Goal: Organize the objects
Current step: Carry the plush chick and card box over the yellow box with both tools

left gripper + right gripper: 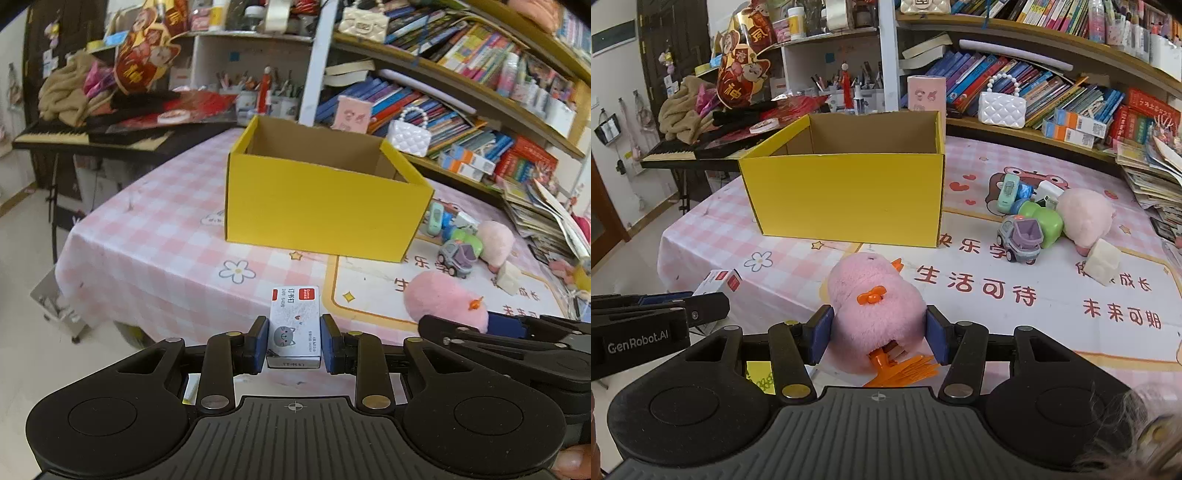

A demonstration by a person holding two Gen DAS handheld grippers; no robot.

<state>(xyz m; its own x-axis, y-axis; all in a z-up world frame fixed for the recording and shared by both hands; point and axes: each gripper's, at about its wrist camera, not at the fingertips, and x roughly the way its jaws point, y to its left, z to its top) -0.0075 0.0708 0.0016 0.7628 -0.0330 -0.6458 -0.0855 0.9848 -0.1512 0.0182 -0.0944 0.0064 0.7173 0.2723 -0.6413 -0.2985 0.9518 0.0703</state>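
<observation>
An open yellow cardboard box (325,206) stands on the pink checked tablecloth; it also shows in the right wrist view (849,199). My left gripper (294,341) is shut on a small white staples box with a cat picture (294,326), near the table's front edge. My right gripper (879,338) is shut on a pink plush toy with orange feet (875,310); the plush also shows in the left wrist view (443,301). The staples box shows at the left of the right wrist view (718,282).
To the right of the yellow box lie a toy truck (1021,238), a green toy (1043,219), a second pink plush (1086,216) and a white block (1102,262). Bookshelves (1052,96) run behind. A keyboard with clutter (683,149) stands at the left.
</observation>
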